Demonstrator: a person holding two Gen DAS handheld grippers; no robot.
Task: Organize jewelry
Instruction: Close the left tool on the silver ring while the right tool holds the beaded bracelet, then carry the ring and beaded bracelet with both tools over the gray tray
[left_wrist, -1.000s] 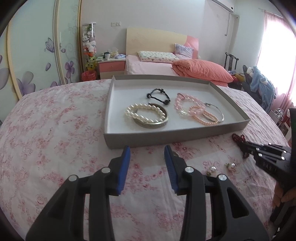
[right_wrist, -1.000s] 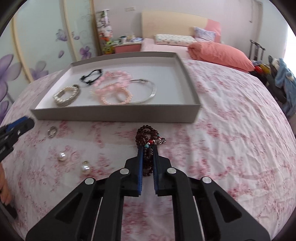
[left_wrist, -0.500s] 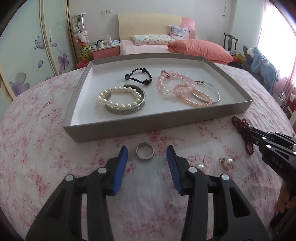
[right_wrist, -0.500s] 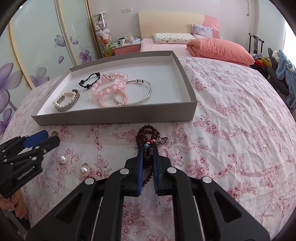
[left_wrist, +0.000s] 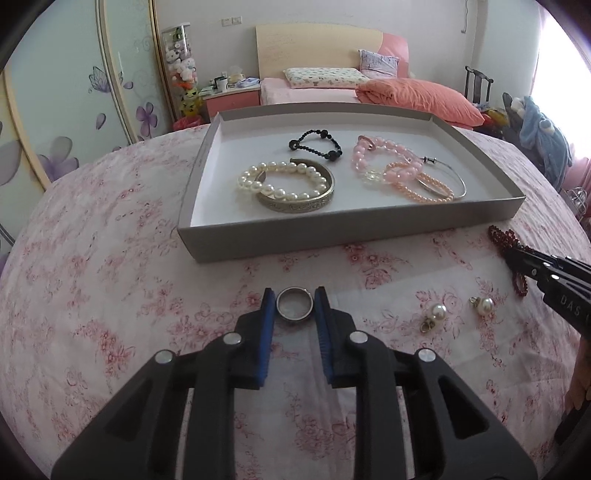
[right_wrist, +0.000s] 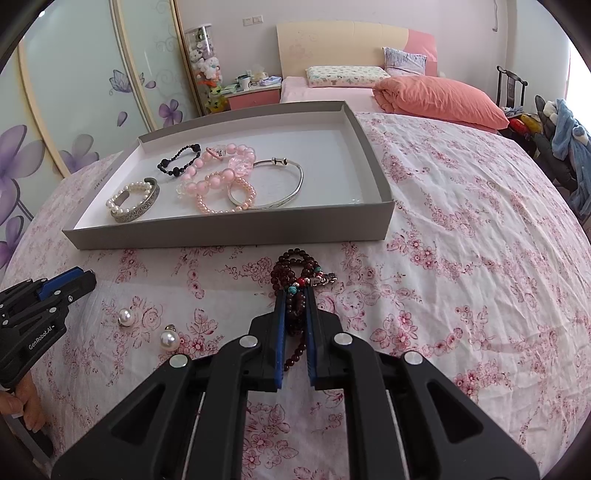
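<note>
Since a second ago our left gripper (left_wrist: 294, 300) has come forward over the flowered bedspread (left_wrist: 92, 280) to a metal ring (left_wrist: 294, 303), which now lies between its closing jaws, the pads just at its sides. Only the right wrist view shows our right gripper (right_wrist: 294, 295) clamped on a dark red bead string (right_wrist: 295, 275) lying before the grey tray (right_wrist: 229, 236). Two pearl earrings (left_wrist: 436, 312) rest loose between both grippers.
</note>
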